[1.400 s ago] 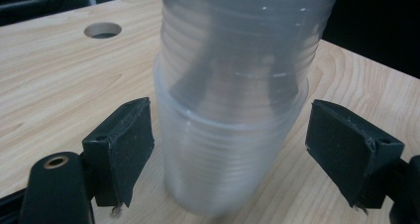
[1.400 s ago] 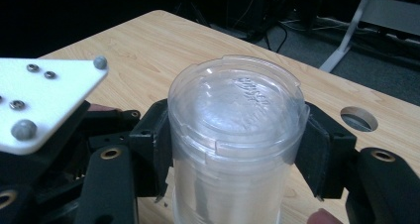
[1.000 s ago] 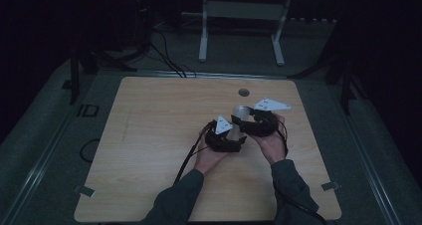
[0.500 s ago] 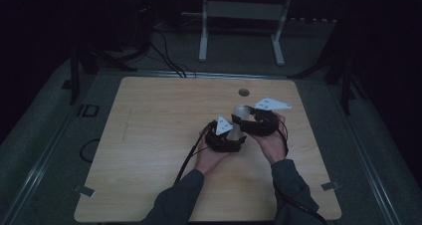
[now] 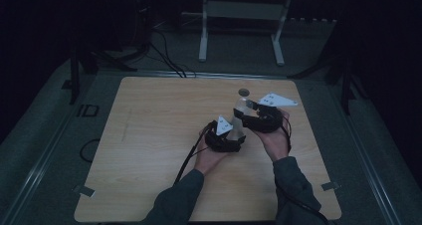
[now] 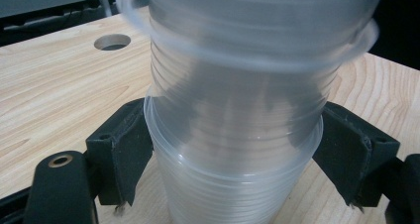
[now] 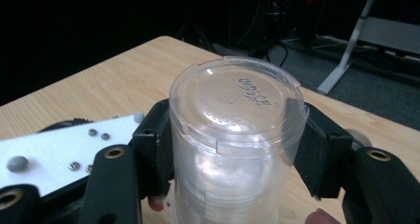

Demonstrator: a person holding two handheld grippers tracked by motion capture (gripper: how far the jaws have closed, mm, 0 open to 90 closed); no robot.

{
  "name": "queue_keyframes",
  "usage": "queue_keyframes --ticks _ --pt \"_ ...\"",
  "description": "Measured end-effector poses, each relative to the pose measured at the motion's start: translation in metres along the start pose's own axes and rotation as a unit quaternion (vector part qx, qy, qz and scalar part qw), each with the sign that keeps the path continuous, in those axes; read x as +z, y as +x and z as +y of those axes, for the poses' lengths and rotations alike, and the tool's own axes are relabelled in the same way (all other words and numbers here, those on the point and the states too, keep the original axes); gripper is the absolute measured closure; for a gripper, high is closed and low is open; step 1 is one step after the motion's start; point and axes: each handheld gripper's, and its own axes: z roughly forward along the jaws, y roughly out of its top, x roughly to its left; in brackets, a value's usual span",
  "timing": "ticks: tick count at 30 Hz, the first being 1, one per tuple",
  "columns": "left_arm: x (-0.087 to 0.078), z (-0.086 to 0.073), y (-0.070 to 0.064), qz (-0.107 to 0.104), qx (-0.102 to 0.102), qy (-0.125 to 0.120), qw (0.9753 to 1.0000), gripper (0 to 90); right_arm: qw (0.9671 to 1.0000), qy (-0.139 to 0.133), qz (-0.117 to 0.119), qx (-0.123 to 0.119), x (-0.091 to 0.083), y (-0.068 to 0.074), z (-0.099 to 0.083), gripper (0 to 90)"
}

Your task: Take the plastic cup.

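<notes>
Clear plastic cup stack (image 5: 240,116), inverted, right of table centre: left gripper (image 6: 233,159) clamps lower cups, right gripper (image 7: 237,149) at 1 o'clock clamps the top cup, likely for separating.

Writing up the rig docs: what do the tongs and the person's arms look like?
Both tongs, left and right, have black bodies and blocky black jaws with brass-coloured screw holes. Each carries a pale three-cornered plate and trails a black cable. The sleeves are dark.
</notes>
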Motion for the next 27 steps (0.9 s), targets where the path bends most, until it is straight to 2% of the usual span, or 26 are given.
queue_keyframes --ticks 11,19,27 --pt "-0.002 0.0 0.002 0.006 -0.002 0.001 1.0 19.6 0.9997 -0.025 0.002 0.003 -0.013 -0.001 0.015 40.3" --pt "-0.002 0.001 0.002 0.008 -0.004 0.002 1.0 15.7 0.999 -0.044 0.004 0.001 -0.023 0.002 0.026 40.2" --pt "-0.016 0.004 0.002 0.0 -0.012 -0.018 0.9998 15.1 0.9973 -0.073 0.011 -0.005 -0.04 0.006 0.038 40.2"
